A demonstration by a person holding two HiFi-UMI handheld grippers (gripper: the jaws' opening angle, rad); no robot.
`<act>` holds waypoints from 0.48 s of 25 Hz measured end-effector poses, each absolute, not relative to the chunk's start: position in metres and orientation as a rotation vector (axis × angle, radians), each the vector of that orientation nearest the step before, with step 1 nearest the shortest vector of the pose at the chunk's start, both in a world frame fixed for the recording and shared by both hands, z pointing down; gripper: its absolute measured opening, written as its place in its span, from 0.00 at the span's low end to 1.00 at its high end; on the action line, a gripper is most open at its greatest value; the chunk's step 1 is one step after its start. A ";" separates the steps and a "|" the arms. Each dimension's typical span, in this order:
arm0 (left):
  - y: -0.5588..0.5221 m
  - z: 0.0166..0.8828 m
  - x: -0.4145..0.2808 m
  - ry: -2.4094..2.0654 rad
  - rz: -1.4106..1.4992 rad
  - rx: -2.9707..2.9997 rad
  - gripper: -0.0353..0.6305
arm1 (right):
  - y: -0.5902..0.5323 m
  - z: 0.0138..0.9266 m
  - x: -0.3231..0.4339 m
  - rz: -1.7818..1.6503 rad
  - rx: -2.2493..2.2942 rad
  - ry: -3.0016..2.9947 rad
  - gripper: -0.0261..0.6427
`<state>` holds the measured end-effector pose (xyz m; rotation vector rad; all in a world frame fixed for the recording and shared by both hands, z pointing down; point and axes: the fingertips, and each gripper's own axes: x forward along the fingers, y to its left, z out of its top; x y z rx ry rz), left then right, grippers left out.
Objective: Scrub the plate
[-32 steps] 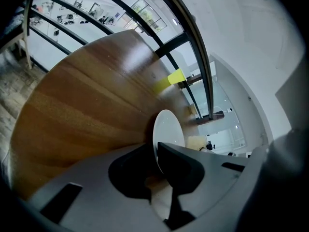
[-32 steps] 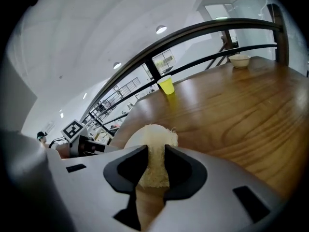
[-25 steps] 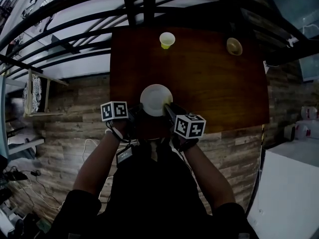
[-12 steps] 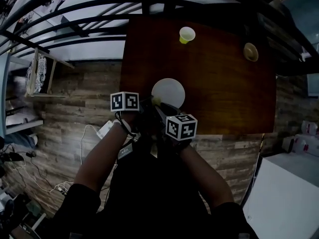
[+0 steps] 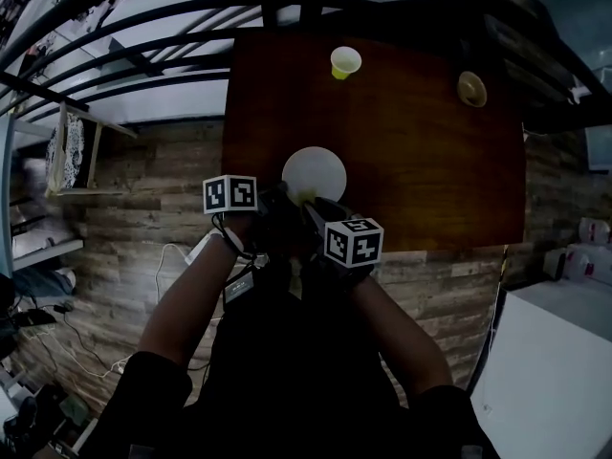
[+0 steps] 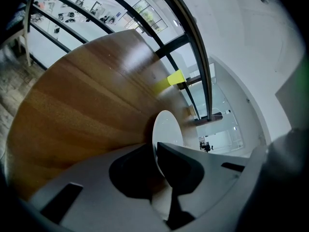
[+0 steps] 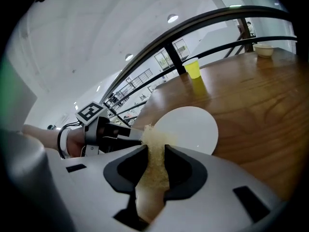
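Two claws, and each has something in its grip. Your left claw [image 6: 155, 151] pinches the near rim of the white plate [image 6: 166, 128], jaws narrowed onto its thin edge. Your right claw [image 7: 155, 152] clamps a tan, fibrous scrubber [image 7: 154, 170], and its frayed tip lies against the plate's rim, just beside your left claw's jaws. The plate is at the near middle of the dark wooden bench [image 5: 430, 161]. Well apart, at the far edge, stands a yellow cup [image 5: 345, 62], with a small tan bowl [image 5: 471, 89] toward the far right corner.
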<state>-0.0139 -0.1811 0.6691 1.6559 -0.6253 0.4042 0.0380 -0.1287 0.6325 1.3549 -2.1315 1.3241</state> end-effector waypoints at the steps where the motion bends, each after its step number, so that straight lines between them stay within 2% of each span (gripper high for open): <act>1: -0.181 0.669 -0.014 -0.623 0.409 1.657 0.13 | -0.128 0.633 0.044 1.323 1.367 -2.124 0.22; 12: -0.179 0.669 -0.011 -0.619 0.429 1.650 0.13 | -0.120 0.629 0.101 1.311 1.501 -2.062 0.22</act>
